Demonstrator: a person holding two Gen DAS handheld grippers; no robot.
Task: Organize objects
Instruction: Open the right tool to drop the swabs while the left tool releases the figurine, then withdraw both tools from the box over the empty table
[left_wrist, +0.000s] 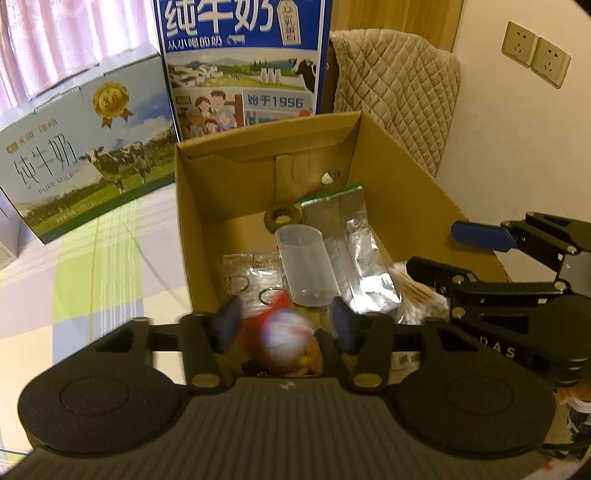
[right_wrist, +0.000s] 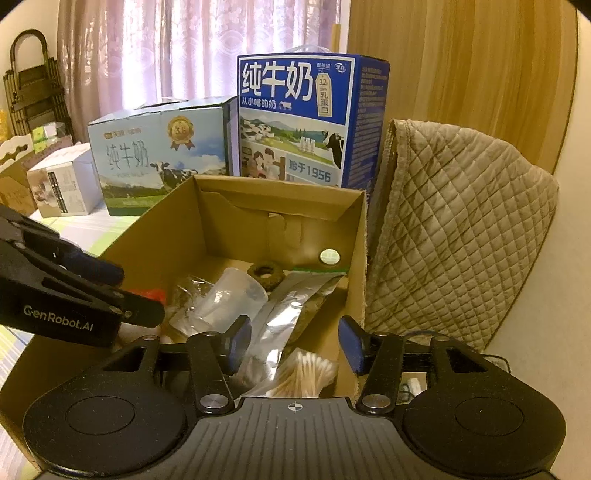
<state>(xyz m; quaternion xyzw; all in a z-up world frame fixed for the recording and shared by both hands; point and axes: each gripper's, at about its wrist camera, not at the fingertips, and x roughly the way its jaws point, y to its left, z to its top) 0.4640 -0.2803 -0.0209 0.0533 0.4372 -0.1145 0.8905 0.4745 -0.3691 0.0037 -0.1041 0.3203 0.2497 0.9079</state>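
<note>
An open brown cardboard box (left_wrist: 388, 206) sits on a pastel checked cloth (left_wrist: 92, 266), and the loose things lie inside it. At the centre of the floor a clear plastic cup (left_wrist: 306, 266) lies on its side, mouth toward twelve o'clock. Just at its three o'clock lies a crinkled silver foil pouch (left_wrist: 354, 251) with a green top edge, and at twelve o'clock of the cup is a dark brown ring (left_wrist: 282, 218). A clear bag holding metal rings (left_wrist: 247, 273) lies at the cup's nine o'clock, and a bundle of cotton swabs (left_wrist: 410, 295) sits at five o'clock, against the near right wall.

The left tongs (left_wrist: 284, 325) stand wide apart over the near end of the box; a blurred white-and-red rounded object (left_wrist: 284, 336) shows between the blue pads, touching neither that I can tell. The right tongs (right_wrist: 295, 341) are likewise spread wide, hovering above the cotton swabs and the foil pouch's near end, gripping nothing.

Behind the box, at twelve o'clock, stands a blue milk carton case (right_wrist: 295, 118), a pale one (right_wrist: 159, 155) at ten o'clock, and a quilted beige cover (right_wrist: 450, 229) at two o'clock.
</note>
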